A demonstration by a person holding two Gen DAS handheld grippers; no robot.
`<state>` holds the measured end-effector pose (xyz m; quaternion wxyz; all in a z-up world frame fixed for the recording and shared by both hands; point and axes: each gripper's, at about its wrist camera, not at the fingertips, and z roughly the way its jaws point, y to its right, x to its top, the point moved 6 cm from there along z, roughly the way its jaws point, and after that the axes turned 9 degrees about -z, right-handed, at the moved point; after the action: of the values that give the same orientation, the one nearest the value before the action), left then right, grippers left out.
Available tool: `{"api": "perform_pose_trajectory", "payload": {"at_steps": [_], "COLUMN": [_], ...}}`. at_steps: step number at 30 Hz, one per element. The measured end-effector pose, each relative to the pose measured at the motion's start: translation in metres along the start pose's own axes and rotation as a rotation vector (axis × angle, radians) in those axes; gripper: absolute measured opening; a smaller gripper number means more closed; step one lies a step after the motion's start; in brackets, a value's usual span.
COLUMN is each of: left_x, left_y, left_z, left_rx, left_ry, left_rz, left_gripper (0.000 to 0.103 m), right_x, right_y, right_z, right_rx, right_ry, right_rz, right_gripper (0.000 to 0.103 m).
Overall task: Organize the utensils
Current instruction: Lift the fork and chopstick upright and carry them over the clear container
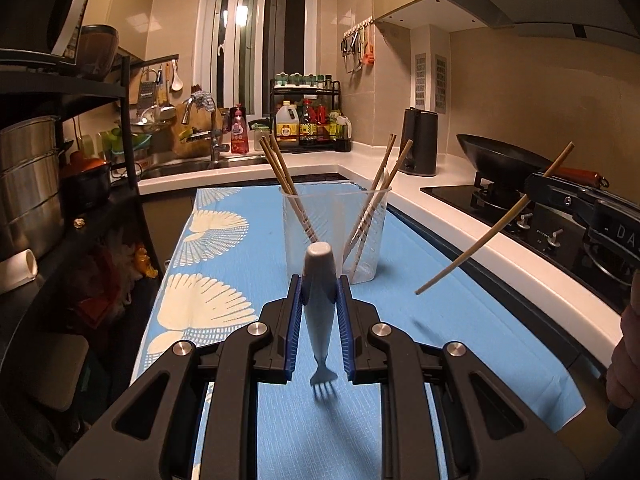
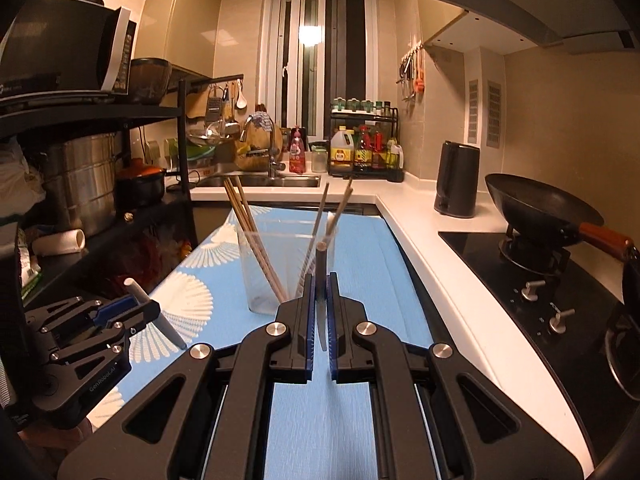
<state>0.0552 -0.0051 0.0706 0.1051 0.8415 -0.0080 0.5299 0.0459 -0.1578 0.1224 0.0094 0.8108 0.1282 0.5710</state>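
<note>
Warm, dim indoor light fills both fisheye views, with a bright lamp glare reflected in the window (image 1: 241,15) at top centre. Walls and counters bow strongly toward the frame edges, and the corners fall to black. The blue cloth (image 1: 452,320) carries soft shadows; a chopstick (image 2: 322,312) blurs in the lower centre

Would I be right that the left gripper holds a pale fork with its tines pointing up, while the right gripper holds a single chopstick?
Not quite: the left gripper holds the pale fork with its tines pointing down, as the left wrist view shows. The right gripper does hold a single chopstick.
</note>
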Motion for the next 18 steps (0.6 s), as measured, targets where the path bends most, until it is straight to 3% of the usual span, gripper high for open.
{"api": "perform_pose_trajectory", "payload": {"at_steps": [4, 11, 18], "left_x": [0.019, 0.081, 0.159], "left_y": [-0.002, -0.01, -0.009], "left_z": [0.005, 0.015, 0.031], "left_rx": [-0.034, -0.108, -0.161], "left_ry": [-0.058, -0.102, -0.045], "left_rz": [-0.021, -0.075, -0.098], "left_gripper": [0.017, 0.017, 0.017], "right_x": [0.022, 0.081, 0.148], "right_y": [0.0, 0.004, 0.013], "right_z": [0.004, 0.016, 0.039], "right_rx": [0.042, 0.136, 0.191], "right_ry": [-0.001, -0.01, 0.008], "right_rz": [-0.013, -0.028, -0.013], "right_gripper": [0.006, 0.006, 0.006]}}
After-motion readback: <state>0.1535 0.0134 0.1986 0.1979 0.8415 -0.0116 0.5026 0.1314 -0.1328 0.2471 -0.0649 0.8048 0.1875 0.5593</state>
